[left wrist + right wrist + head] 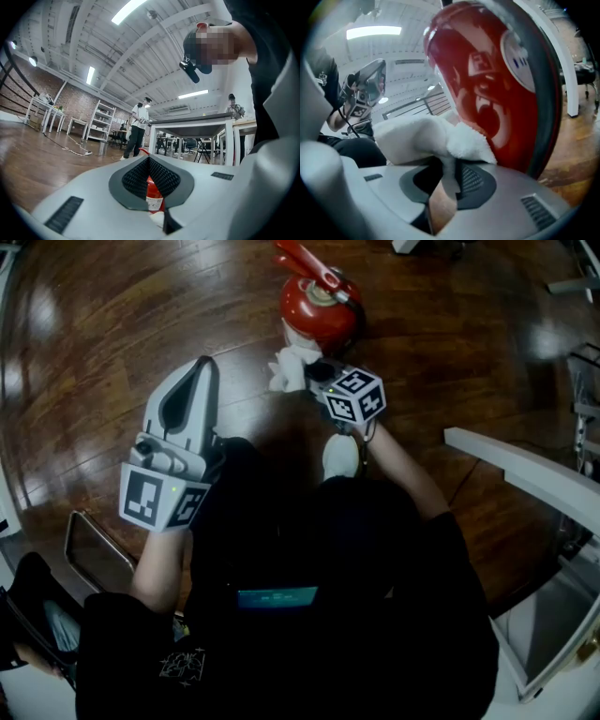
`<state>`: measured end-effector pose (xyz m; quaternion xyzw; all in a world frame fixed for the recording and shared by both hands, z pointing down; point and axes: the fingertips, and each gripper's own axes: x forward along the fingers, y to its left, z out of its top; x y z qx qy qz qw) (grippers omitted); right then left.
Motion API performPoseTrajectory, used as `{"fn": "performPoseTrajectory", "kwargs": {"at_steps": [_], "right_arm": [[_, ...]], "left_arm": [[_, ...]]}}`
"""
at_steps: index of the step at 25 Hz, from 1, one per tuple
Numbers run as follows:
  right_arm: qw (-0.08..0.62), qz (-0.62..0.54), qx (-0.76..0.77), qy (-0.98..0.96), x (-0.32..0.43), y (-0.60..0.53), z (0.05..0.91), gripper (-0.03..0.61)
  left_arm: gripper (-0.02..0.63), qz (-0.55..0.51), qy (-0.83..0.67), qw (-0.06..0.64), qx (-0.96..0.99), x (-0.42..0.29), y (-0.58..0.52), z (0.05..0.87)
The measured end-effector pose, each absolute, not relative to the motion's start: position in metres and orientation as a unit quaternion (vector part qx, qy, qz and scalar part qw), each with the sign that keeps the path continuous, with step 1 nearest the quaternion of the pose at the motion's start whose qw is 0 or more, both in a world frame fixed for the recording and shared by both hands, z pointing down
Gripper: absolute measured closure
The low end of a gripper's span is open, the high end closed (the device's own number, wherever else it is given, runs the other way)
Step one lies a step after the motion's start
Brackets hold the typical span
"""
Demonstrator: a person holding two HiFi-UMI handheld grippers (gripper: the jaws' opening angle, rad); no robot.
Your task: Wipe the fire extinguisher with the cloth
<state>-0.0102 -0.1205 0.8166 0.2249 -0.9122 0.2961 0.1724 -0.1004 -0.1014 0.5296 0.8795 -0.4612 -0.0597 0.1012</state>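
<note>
right gripper (311, 373) pinching cloth (289, 367) against fire extinguisher (319, 310) on wood floor (94, 334); left gripper (201, 364) jaws together, empty.

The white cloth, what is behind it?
The red fire extinguisher stands right behind the cloth, which the right gripper pinches. The patch of red body that the cloth lies against is covered.

1. Fire extinguisher (317, 307): red glossy cylinder with a red lever handle on top, a black hose at the side and a white label on the body. Stands upright on the wooden floor (131, 324).
2. Cloth (292, 365): white, terry-like, bunched. One fold is pinched between the closed jaws of the right gripper (450, 174). The free bulk presses against the extinguisher's lower red side.
</note>
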Motion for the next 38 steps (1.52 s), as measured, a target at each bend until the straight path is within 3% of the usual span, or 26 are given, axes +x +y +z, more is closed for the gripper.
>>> {"fn": "performPoseTrajectory", "kwargs": {"at_steps": [5,9,18,22,25,33,38], "right_arm": [[0.205,0.297,0.223,-0.905,-0.006,-0.118,0.846,0.479],[0.186,0.290,0.211,-0.915,-0.006,-0.112,0.822,0.480],[0.030,0.217,0.163,-0.962,0.027,-0.098,0.623,0.479],[0.030,0.166,0.227,-0.959,0.081,-0.131,0.570,0.479],[0.028,0.213,0.243,-0.946,0.100,-0.150,0.579,0.479],[-0.056,0.316,0.250,-0.913,0.119,-0.150,0.641,0.479],[-0.026,0.360,0.285,-0.888,0.133,-0.146,0.712,0.479]], "left_arm": [[0.611,-0.060,-0.465,0.102,0.877,-0.104,-0.103,0.531],[0.611,-0.064,-0.463,0.104,0.878,-0.104,-0.103,0.531],[0.611,-0.074,-0.451,0.110,0.883,-0.092,-0.105,0.534],[0.611,-0.075,-0.448,0.111,0.884,-0.088,-0.105,0.535],[0.611,-0.069,-0.448,0.111,0.885,-0.087,-0.104,0.536],[0.611,-0.057,-0.455,0.103,0.883,-0.093,-0.107,0.534],[0.611,-0.056,-0.454,0.105,0.883,-0.091,-0.107,0.537]]}}
